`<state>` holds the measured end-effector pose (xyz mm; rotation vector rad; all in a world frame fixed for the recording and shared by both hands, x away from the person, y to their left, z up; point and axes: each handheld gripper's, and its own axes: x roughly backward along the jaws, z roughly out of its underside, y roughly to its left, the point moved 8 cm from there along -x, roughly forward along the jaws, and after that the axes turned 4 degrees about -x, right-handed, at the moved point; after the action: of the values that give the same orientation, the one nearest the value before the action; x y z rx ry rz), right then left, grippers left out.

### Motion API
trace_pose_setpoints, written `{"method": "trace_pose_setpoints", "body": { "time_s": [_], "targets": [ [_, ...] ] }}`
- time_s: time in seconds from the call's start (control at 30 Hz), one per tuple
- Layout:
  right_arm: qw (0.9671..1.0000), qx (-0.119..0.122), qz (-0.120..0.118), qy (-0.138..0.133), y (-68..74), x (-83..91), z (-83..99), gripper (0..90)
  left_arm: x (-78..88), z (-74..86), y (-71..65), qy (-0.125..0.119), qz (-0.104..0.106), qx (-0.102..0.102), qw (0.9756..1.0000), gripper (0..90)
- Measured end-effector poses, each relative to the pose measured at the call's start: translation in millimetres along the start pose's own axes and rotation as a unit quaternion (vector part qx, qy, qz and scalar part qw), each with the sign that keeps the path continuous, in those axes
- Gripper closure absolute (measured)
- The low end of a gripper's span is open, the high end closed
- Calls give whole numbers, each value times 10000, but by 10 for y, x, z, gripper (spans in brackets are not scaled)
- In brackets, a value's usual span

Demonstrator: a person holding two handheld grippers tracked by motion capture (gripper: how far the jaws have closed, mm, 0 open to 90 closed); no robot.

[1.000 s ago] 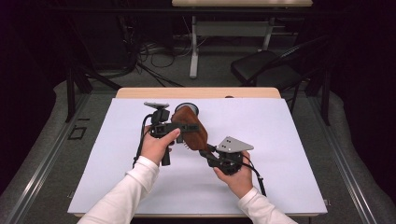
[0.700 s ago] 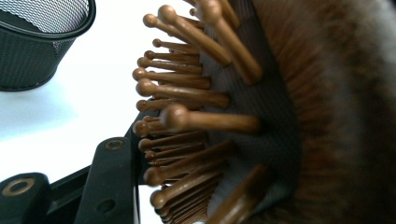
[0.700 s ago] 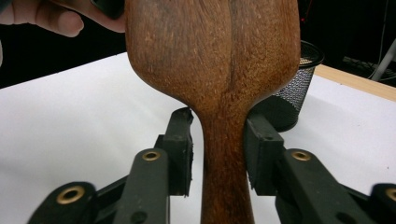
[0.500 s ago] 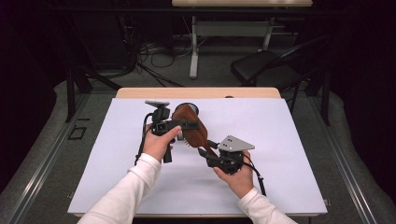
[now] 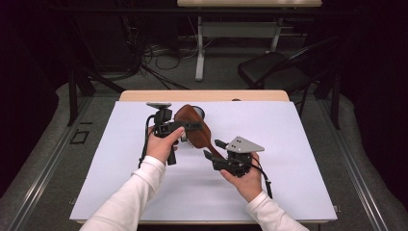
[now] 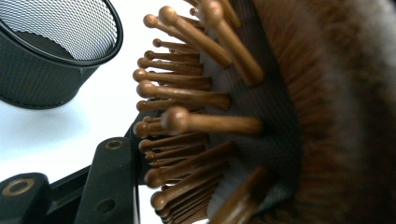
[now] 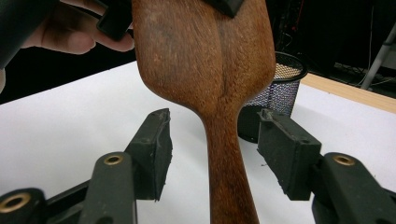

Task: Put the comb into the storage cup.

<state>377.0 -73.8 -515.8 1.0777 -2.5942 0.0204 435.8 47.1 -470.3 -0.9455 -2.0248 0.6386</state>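
Nearest to the person, two arms in white sleeves reach in over the white worktop. The right hand holds the right tool low over the worktop. A grey three-cornered plate sits on top of it. In the right gripper view, its two black jaws stand apart, one on each side of the thin handle of a brown wooden hairbrush. There is a gap between each pad and the handle, so the pads do not press on the wood. The jaws have just been opening, with the handle between them.

A bit farther off, the left hand holds the left tool up at the wide head of the hairbrush. This tool is clamped on the brush head. In the left gripper view, the brush pins with their round tips are right in front of the camera, beside one black jaw.

The hairbrush is up in the air over the middle of the worktop. Its head is on the far side and its handle slants down to the right tool.

Behind the brush, a black mesh cup stands on the worktop. Past the far edge of the worktop, there is a dark chair and cables on the floor.
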Motion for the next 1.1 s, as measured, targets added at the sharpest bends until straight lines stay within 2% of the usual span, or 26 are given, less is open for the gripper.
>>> {"method": "trace_pose_setpoints", "body": {
  "time_s": [0.27,0.43,0.53,0.7,0.9,1.1],
  "targets": [
    [10000,29,46,14,-34,-12,-11,419,22,-75,75,-129,-58,97,9999,476],
    [10000,-23,24,28,-50,-6,-15,419,50,-134,122,-212,-214,35,9995,476],
    [9999,-48,20,114,-63,-11,3,419,67,-180,131,-234,-220,128,9994,476],
    [9997,-3,50,222,-68,-13,24,419,98,-269,134,-346,-268,168,9989,474],
    [9997,31,110,238,-94,21,17,419,115,-354,161,-330,-352,229,9986,474],
    [9995,49,151,285,-117,55,16,420,144,-451,164,-430,-337,316,9980,473]
  ]
}}
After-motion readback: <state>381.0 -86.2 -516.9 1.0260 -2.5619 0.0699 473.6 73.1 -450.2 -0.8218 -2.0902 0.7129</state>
